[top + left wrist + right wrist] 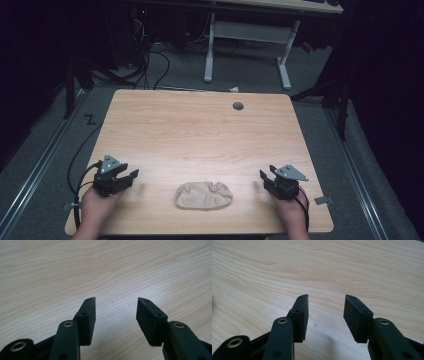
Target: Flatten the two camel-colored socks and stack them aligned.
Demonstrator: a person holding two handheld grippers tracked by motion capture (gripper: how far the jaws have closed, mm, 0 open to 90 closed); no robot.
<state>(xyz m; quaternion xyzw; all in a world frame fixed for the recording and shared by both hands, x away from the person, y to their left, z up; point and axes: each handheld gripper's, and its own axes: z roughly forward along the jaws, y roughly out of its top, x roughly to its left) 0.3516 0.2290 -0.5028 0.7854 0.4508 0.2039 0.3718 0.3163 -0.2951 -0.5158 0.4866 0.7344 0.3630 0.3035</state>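
Lying flat near the table's (150, 125) front edge, a beige cloth bundle (203, 195), possibly a sock, runs lengthwise side to side. Left gripper (131, 174) and right gripper (263, 174) flank it, jaws spread, empty.

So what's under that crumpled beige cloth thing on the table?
The crumpled beige cloth lies flat on the light wooden table, with bare wood all around it. Whether anything hides underneath cannot be seen, since the cloth covers that spot.

A light wood-grain table (200, 130) with a grey cable grommet (238, 106) stands on grey carpet (250, 75). Behind it is a white-legged desk (247, 32), with black cables (150, 65) trailing on the floor. The surroundings are dark.
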